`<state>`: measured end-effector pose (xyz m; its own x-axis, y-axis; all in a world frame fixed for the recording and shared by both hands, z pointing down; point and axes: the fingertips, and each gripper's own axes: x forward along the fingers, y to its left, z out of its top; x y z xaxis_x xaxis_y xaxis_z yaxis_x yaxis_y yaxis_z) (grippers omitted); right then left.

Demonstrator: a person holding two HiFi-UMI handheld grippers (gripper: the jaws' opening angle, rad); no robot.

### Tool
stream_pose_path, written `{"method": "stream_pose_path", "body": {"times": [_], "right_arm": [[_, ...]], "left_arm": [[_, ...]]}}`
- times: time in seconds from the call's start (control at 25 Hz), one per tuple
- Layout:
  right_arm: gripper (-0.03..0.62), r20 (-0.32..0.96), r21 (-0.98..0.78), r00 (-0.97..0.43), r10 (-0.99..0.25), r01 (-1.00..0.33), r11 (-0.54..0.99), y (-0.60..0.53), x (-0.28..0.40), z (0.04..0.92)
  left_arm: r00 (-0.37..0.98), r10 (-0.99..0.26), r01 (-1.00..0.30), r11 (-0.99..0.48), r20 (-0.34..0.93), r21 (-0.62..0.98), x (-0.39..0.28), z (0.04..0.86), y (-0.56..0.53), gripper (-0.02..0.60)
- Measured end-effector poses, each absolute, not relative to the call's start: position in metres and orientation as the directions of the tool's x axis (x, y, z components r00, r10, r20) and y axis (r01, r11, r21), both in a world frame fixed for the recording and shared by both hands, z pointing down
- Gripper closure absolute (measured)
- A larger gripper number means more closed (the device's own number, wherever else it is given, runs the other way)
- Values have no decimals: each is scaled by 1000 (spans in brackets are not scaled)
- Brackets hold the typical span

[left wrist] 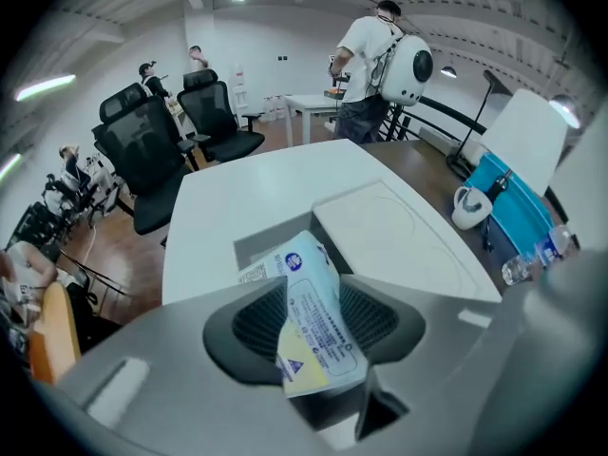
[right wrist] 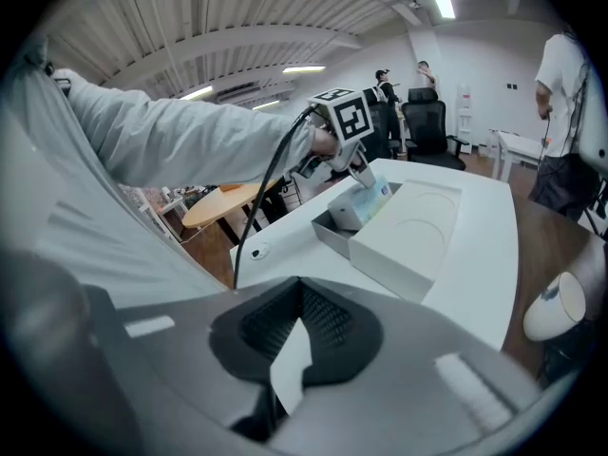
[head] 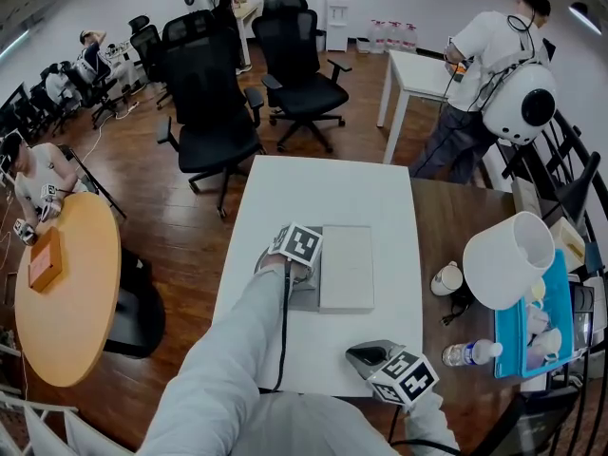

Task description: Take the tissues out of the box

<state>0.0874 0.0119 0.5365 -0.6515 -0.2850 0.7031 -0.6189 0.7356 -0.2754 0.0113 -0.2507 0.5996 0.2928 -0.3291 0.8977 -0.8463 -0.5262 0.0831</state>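
Note:
On the white table (head: 323, 188) lies a grey box (head: 306, 298) with its white lid (head: 347, 266) slid to the right. My left gripper (head: 302, 272) sits over the box's open left end, its tips hidden under the marker cube. In the left gripper view it (left wrist: 313, 288) is shut on a blue-and-white tissue pack (left wrist: 313, 316), which stands up out of the box (left wrist: 261, 245). The right gripper view shows that pack (right wrist: 372, 198) raised above the box (right wrist: 332, 231). My right gripper (head: 359, 355) rests shut near the table's front edge, away from the box.
A brown table (head: 446, 217) on the right carries a white lamp shade (head: 508, 259), a mug (head: 446, 278), a water bottle (head: 470, 352) and a blue tray (head: 532, 335). Office chairs (head: 214, 103) stand beyond the table. A round orange table (head: 57, 302) is at left.

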Motion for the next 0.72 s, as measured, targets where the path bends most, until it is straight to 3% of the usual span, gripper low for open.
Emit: {"method": "stream_pose_path", "body": {"times": [0.08,0.16,0.72], "right_arm": [[592,700,-274,-655,-284,-614,741,12,85,535],[592,700,-275,-658,-278,-607,746,12,82,535],[592,713,-278,-653,-256,-598,752,18,79,541]], "left_arm": [[339,-295,-865,-471,893,173,6,598,-243,264],[366,-270,-885,-397,891,243,-8,602,-239,170],[287,-197,-924,-313,937,217,0,622,-239,103]]}}
